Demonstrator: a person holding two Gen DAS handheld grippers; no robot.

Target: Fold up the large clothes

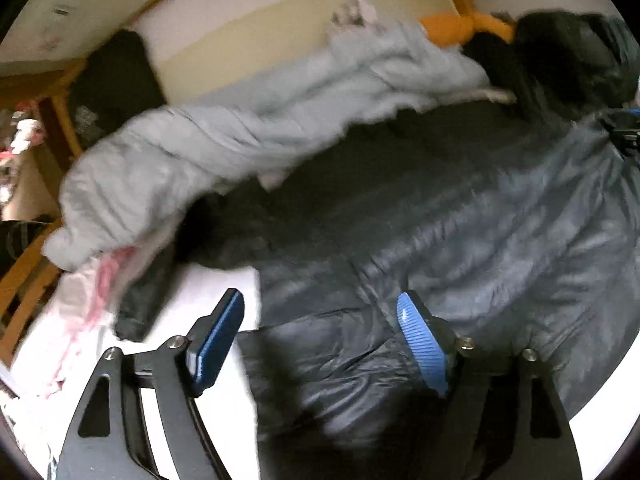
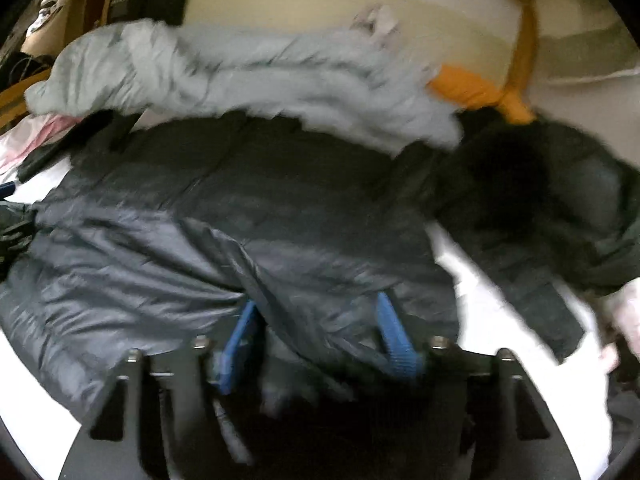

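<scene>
— Where's the coat you're folding?

— The dark grey, shiny quilted puffer jacket (image 1: pixel 460 216) lies spread over the white bed sheet (image 1: pixel 224 284), in front of a pale grey fleecy garment (image 1: pixel 192 148) and an orange cloth (image 1: pixel 452 28).

— And your tongs?

— My left gripper (image 1: pixel 320 340) stands wide, nothing pinched; one blue pad (image 1: pixel 420 344) hovers over the jacket's near hem. My right gripper (image 2: pixel 316 336) is parted too. Jacket fabric bulges between its pads (image 2: pixel 394 336), but I don't think they press it.

— How will it handle?

— Light, puffy and slick, I'd say. It'll spring back and slide. I'd pinch a stitched hem or seam, both corners together, rather than the padded middle.
</scene>
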